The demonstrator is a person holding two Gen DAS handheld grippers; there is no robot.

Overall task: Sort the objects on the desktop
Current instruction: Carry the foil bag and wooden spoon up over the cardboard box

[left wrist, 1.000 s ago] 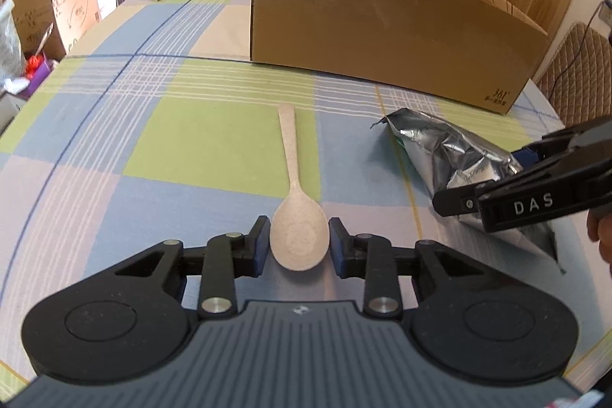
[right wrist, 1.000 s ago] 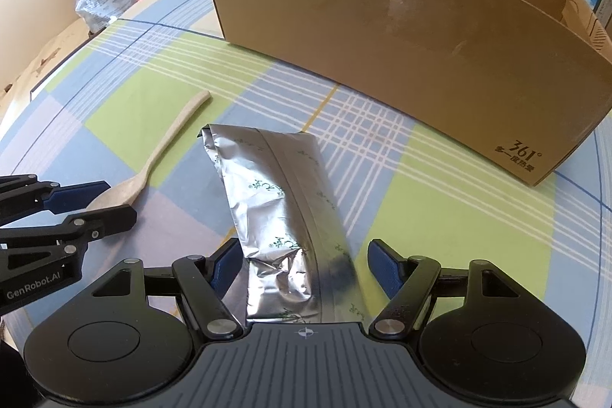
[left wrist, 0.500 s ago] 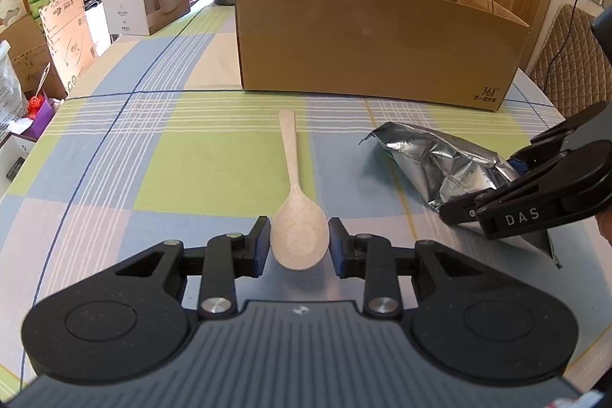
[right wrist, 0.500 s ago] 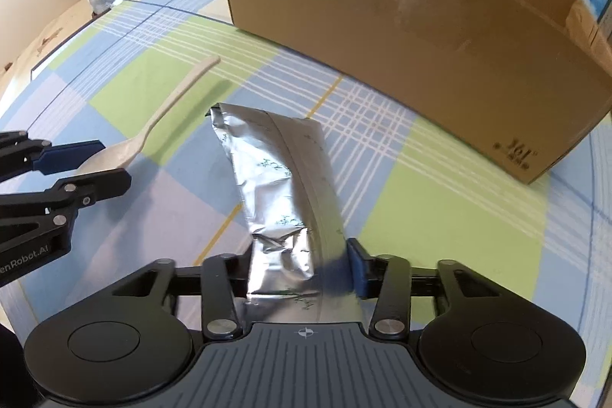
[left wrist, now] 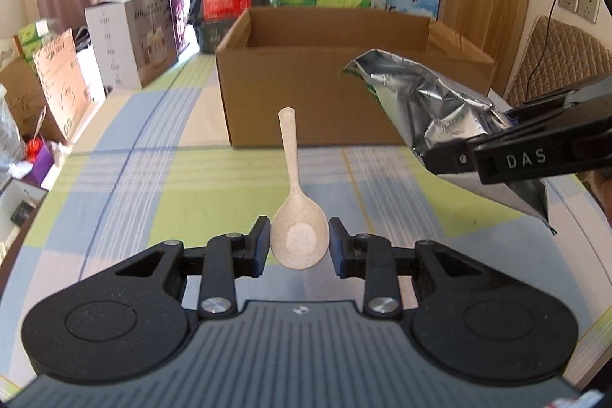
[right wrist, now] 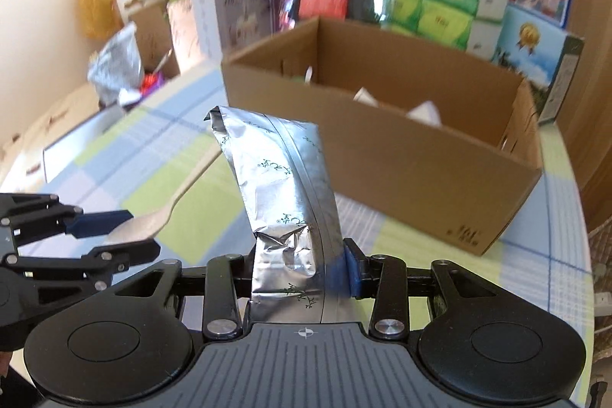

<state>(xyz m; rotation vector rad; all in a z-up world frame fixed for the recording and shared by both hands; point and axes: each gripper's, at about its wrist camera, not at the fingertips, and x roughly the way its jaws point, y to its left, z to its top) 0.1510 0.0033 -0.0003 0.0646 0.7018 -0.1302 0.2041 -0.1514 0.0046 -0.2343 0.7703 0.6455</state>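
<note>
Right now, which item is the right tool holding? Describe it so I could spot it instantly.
Start at the big open cardboard box on the checked tablecloth. In front of it, lifted off the cloth, the right tool clamps a silver foil pouch by its lower end. Unlike the smooth beige spoon in the left tool, it is shiny, crinkled and flat, with small green print.

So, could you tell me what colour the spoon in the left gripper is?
Pale speckled beige, clearest in the left wrist view: spoon.

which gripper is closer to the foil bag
Right. The right gripper has its jaws shut on the foil bag, off the table. The left gripper sits beside it, holding the spoon.
</note>
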